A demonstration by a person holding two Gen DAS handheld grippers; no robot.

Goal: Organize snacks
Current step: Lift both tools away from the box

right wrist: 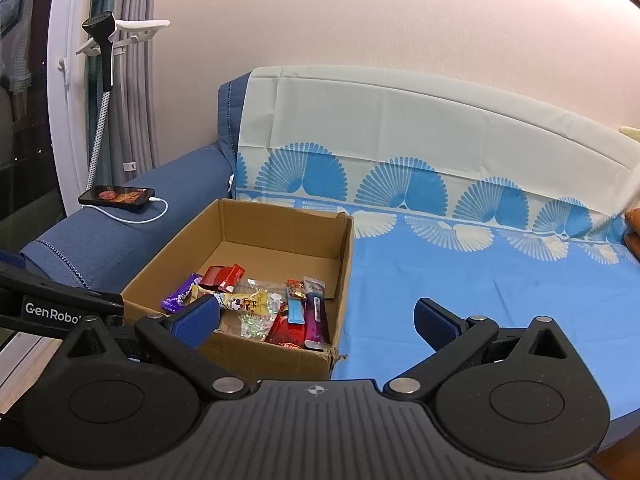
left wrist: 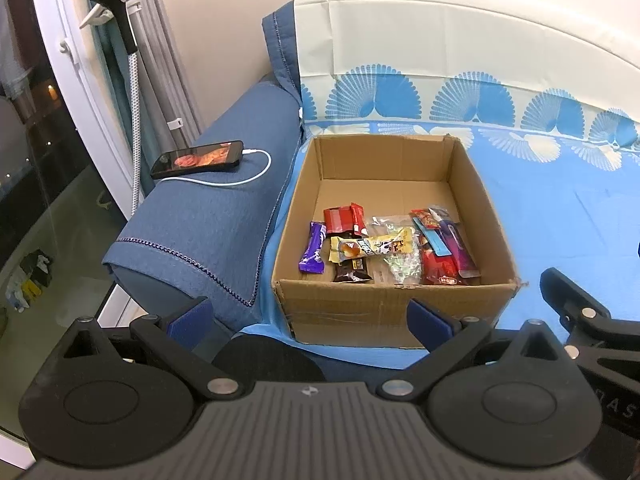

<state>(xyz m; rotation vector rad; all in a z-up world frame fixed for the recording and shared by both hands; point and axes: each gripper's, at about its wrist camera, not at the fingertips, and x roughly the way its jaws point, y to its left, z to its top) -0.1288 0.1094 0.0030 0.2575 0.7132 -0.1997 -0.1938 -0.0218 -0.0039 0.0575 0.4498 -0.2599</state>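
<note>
Snacks [left wrist: 384,248] are seen gathered in the cardboard box [left wrist: 472,184] on the sofa [right wrist: 480,280], none left outside in view, so little seems left, while the left tool [left wrist: 310,320] and right tool [right wrist: 316,320] are held wide open, empty.

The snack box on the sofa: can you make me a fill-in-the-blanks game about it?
1. The snacks lie inside a ____ box.
2. The phone rests on the sofa's ____ armrest.
3. The snack nearest the armrest has a ____ wrapper.
4. Both the left hand-held gripper and the right hand-held gripper are ____ and hold nothing.

Missing words: cardboard; blue; purple; open
</note>
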